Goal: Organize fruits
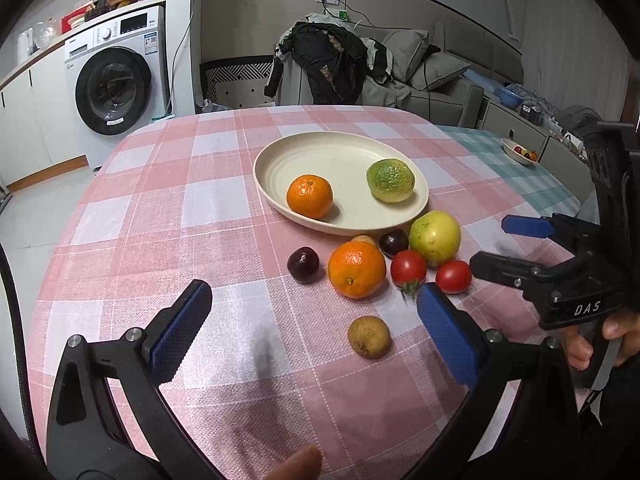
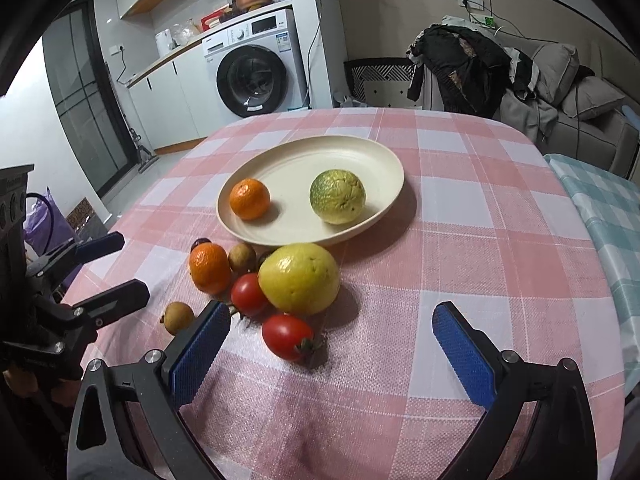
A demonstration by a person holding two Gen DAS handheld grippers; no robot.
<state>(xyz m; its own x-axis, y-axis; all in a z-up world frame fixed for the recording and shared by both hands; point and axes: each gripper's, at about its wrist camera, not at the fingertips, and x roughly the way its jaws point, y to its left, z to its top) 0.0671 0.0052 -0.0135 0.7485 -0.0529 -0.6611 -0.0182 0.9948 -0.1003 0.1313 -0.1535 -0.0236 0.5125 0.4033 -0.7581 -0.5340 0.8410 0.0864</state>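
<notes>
A cream plate (image 1: 320, 156) (image 2: 304, 164) holds a small orange (image 1: 309, 195) (image 2: 249, 198) and a green citrus (image 1: 390, 180) (image 2: 338, 196). In front of it on the pink checked cloth lie an orange (image 1: 356, 269) (image 2: 209, 268), a yellow-green fruit (image 1: 435, 237) (image 2: 299, 278), two tomatoes (image 1: 408, 268) (image 2: 287, 337), two dark plums (image 1: 303, 264) and a brown longan (image 1: 368, 337) (image 2: 177, 317). My left gripper (image 1: 314, 300) is open and empty, just before the loose fruit. My right gripper (image 2: 332, 318) is open and empty, with a tomato between its fingers; it also shows in the left wrist view (image 1: 492, 240).
A washing machine (image 1: 116, 80) stands beyond the table's far left. A chair draped with clothes (image 1: 328, 64) is behind the table. A teal checked cloth (image 1: 516, 160) with a small bowl (image 1: 520, 152) lies to the right. The table edge curves near on the left.
</notes>
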